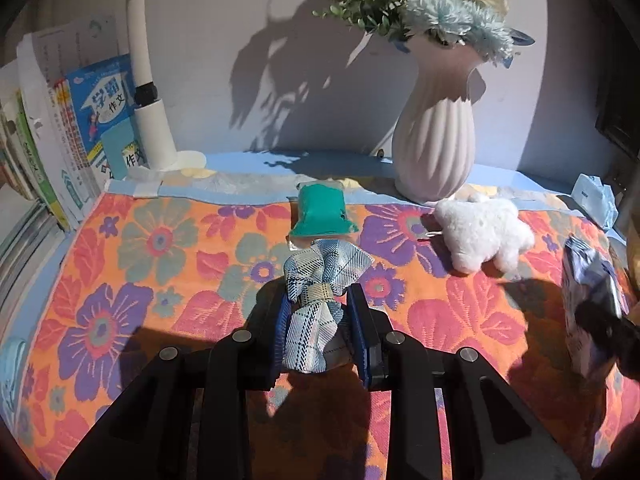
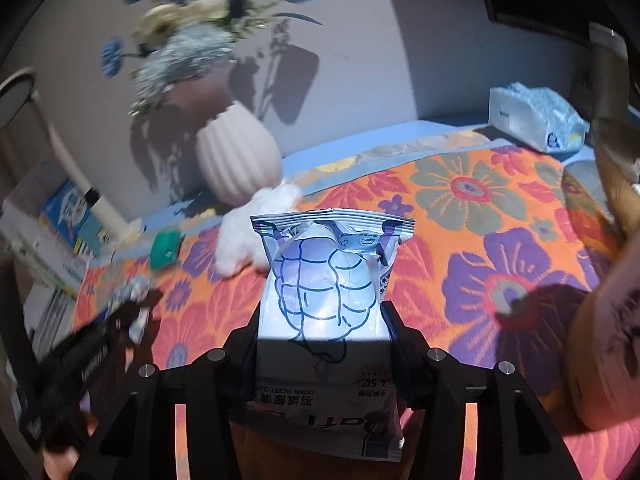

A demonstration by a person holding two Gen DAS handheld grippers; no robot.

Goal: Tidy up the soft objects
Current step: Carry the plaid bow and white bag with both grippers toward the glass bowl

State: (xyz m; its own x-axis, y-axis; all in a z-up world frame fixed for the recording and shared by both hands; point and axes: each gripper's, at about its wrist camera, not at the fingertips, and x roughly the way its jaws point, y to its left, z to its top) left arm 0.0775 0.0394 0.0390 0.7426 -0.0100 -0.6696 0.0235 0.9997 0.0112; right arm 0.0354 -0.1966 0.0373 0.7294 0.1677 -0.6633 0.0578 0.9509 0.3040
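Note:
My left gripper (image 1: pixel 320 300) is shut on a blue-and-white plaid cloth bow (image 1: pixel 320 292), held above the floral cloth. A green soft pouch (image 1: pixel 322 212) lies just beyond it, and a white plush toy (image 1: pixel 484 236) lies to its right by the vase. My right gripper (image 2: pixel 324 312) is shut on a blue-and-white wipes packet (image 2: pixel 326 280), held upright above the cloth; the packet also shows in the left wrist view (image 1: pixel 588 300). In the right wrist view the plush (image 2: pixel 256 232) and the green pouch (image 2: pixel 165 254) lie behind it, and the left gripper with the bow (image 2: pixel 132 300) is at left, blurred.
A floral cloth (image 1: pixel 140 280) covers the table. A white ribbed vase (image 1: pixel 434 140) with flowers stands at the back wall. Books (image 1: pixel 80 132) and a white lamp post (image 1: pixel 148 100) stand at back left. A tissue pack (image 2: pixel 536 120) lies at back right. A brown rounded object (image 2: pixel 608 340) is at the right.

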